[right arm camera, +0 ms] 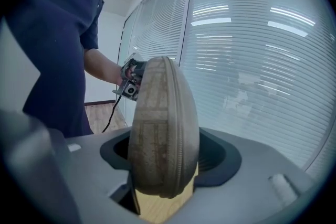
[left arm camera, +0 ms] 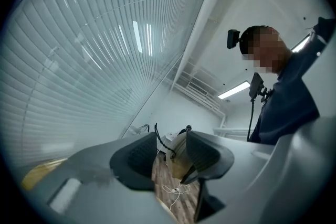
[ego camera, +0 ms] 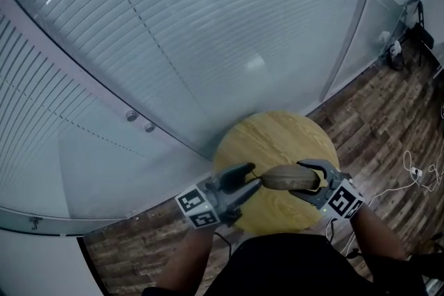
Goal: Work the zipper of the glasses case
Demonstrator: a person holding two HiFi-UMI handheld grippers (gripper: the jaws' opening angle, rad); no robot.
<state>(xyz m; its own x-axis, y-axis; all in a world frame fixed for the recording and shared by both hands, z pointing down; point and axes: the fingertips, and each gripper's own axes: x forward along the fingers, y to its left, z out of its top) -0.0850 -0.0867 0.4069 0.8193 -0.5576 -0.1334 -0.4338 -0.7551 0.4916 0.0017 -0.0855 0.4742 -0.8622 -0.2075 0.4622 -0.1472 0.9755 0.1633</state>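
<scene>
Glasses case (ego camera: 288, 177) | right hand-held gripper (ego camera: 303, 180): clamped on it | left hand-held gripper (ego camera: 251, 177): jaws apart

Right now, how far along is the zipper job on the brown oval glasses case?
Done: the brown oval fabric glasses case is held above the round wooden table, clamped in the right gripper. In hand: the left gripper sits at the case's end, jaws apart, pinching nothing. Left: the zipper looks shut along the edge shown in the right gripper view, so its pull is not yet caught or run.
</scene>
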